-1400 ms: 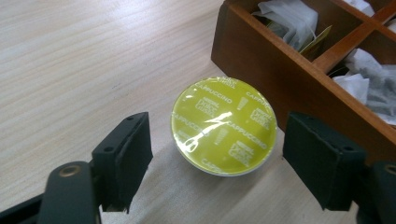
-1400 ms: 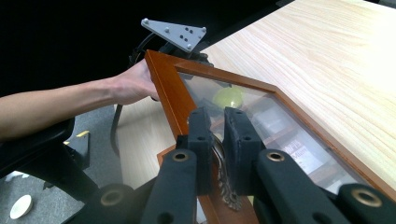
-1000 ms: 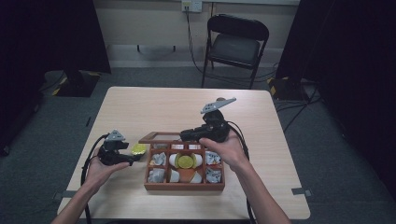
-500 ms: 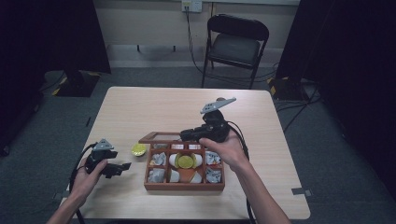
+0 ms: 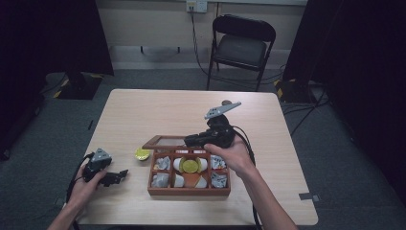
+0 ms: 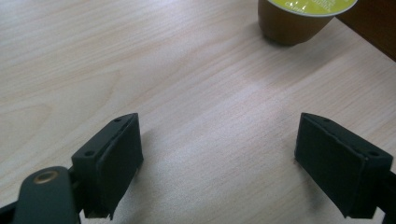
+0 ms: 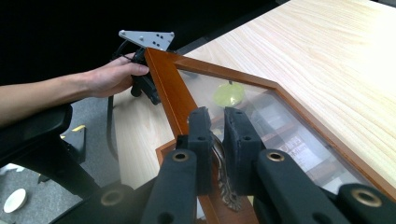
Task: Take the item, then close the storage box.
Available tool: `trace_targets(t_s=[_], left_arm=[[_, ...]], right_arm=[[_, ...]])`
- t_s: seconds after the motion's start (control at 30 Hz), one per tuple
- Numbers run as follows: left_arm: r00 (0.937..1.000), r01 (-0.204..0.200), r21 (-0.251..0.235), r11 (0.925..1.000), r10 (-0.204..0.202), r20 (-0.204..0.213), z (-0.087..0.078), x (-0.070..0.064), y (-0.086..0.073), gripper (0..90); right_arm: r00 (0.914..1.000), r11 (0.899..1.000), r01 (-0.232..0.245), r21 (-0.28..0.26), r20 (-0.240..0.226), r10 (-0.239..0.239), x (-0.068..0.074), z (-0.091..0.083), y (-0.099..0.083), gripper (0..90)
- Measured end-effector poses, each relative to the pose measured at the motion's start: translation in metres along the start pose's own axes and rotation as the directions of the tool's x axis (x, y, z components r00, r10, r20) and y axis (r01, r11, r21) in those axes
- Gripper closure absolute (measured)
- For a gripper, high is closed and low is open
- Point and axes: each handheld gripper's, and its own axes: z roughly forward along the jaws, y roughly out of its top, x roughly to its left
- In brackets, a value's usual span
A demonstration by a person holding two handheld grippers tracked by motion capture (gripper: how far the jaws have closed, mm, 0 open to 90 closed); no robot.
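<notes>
The right claw is pinching the small ornate metal clasp of the glass-paned wooden lid, holding it raised above the compartmented wooden box on the pale wooden bench. The left claw is resting spread left of the box — near the yellow-topped brown capsule, which the next move probably needs to grasp. Its print is too small to read.

A reddish-brown wooden box, a yellow-green-topped brown capsule, on a pale wood-grain table.
</notes>
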Motion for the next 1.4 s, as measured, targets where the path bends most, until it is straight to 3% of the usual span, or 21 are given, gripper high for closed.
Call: trace_targets(t_s=[0.1,1.2,1.4], left_arm=[[0.9999,-0.009,-0.029,0.9995,0.009,0.006,0.000,0.001,-0.004,13.6],[1.0000,-0.007,-0.025,0.9997,0.007,0.007,0.002,0.001,-0.003,11.0],[1.0000,0.000,-0.014,0.9999,0.000,0.005,0.005,0.001,-0.001,6.2]], right_arm=[[1.0000,1.000,0.002,0.005,0.003,-0.002,0.001,0.000,-0.001,81.6],[0.9990,0.996,0.044,0.079,0.006,-0.044,0.015,0.009,-0.019,81.5],[0.9967,0.992,0.079,0.102,0.012,-0.080,0.019,0.011,-0.021,81.7]])
